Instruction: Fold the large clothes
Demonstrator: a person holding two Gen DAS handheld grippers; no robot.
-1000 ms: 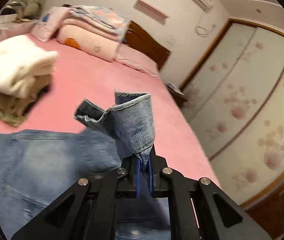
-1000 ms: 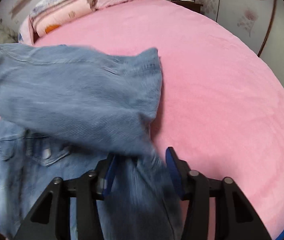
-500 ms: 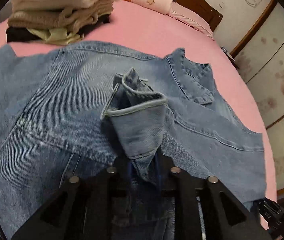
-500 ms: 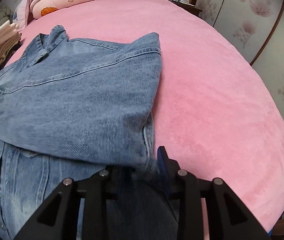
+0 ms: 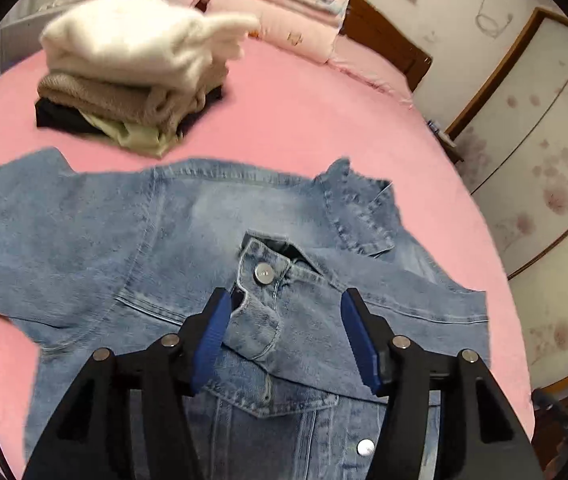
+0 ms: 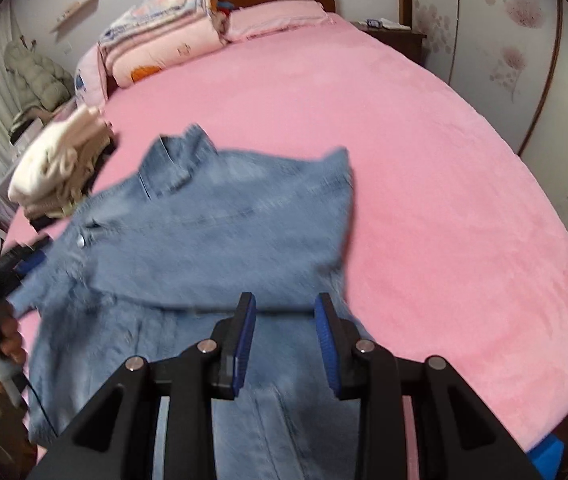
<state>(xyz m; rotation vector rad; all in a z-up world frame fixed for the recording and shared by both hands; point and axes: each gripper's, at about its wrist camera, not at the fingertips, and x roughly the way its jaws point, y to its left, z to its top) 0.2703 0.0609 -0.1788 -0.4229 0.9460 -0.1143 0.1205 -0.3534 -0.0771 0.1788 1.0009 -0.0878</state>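
Your denim jacket (image 5: 212, 248) lies spread on the pink bed (image 5: 303, 120), one sleeve folded across its front.

Your left gripper (image 5: 285, 312) hovers low over the jacket at the bottom centre of the left wrist view, jaws spread wide, with the sleeve cuff (image 5: 262, 276) and its metal button lying between them, gripped by neither. Your right gripper (image 6: 284, 320) sits over the jacket's lower part at the bottom of the right wrist view, jaws also spread and holding nothing. A stack of folded clothes (image 5: 132, 68) rests on the bed at the upper left, apart from the jacket.
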